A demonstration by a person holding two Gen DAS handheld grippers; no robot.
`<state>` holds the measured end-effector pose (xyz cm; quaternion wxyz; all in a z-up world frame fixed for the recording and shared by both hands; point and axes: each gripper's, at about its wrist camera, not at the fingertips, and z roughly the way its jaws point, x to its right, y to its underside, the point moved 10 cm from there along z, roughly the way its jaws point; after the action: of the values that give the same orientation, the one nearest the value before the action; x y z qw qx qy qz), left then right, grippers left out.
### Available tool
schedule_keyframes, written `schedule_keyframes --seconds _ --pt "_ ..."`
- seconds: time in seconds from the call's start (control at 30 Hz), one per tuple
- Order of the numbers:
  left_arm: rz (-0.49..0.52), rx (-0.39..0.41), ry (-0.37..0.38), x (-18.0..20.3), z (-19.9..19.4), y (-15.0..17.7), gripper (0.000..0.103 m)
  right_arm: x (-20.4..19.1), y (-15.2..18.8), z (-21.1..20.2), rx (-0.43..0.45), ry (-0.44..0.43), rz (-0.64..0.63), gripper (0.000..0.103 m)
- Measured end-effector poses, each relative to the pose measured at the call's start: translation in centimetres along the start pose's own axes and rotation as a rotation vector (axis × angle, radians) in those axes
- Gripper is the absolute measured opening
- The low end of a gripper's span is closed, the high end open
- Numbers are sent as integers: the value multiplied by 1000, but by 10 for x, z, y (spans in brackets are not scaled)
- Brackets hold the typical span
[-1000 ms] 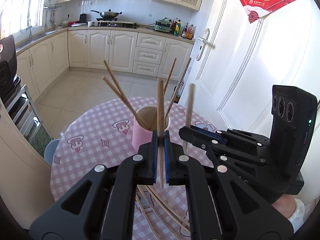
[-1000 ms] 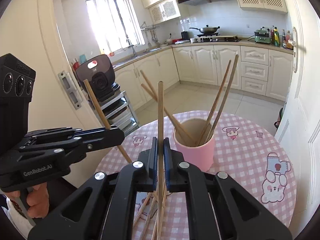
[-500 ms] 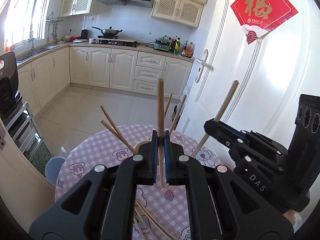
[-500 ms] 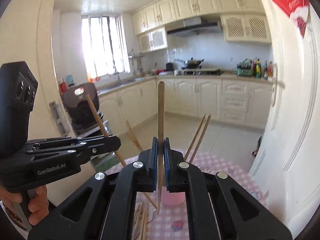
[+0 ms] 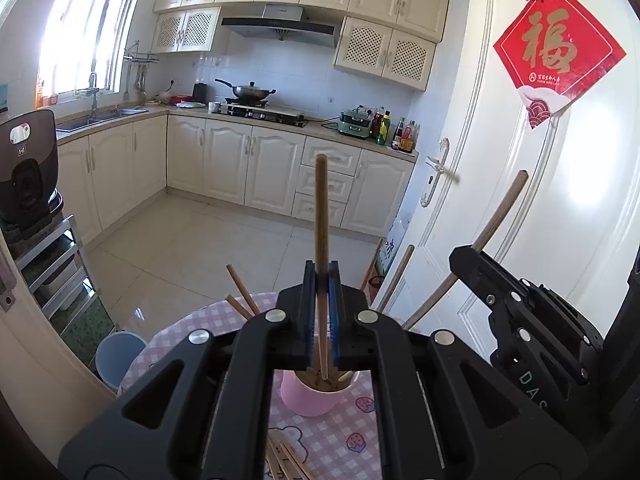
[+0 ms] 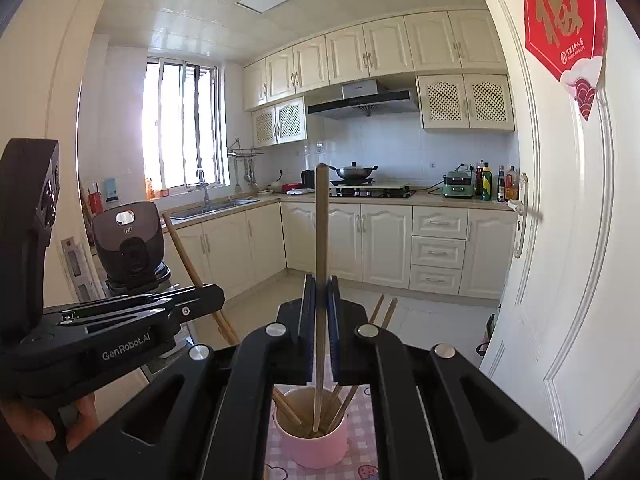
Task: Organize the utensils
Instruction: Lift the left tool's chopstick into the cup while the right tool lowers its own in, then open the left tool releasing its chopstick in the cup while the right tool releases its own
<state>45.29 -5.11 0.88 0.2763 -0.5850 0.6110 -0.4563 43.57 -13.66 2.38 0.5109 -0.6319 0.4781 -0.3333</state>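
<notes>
Two handheld grippers hover above a pink cup [image 5: 310, 398] that stands on a round table with a pink checked cloth [image 5: 332, 436]. The left gripper [image 5: 321, 280] has its jaws closed narrowly on one wooden chopstick [image 5: 321, 216], held upright, with its lower tip over the cup's mouth. The right gripper [image 6: 320, 284] likewise pinches a second chopstick [image 6: 321, 232] upright, and its lower tip reaches down inside the cup. Several more chopsticks [image 6: 344, 400] already lean in the cup, fanning outward. A few loose chopsticks [image 5: 286, 460] lie flat on the cloth on the near side of the cup. In the left view, the right gripper appears at the right edge with its stick tilted. Beyond the table is a kitchen with cream cabinets [image 5: 228, 160], and a white door [image 5: 520, 200] stands to the right.
</notes>
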Motion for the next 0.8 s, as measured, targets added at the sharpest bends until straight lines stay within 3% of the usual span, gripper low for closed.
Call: schedule_keyframes --seconds 0.8 --pt "86 -132 1 3 37 70 6 5 69 23 -123 -12 43 5"
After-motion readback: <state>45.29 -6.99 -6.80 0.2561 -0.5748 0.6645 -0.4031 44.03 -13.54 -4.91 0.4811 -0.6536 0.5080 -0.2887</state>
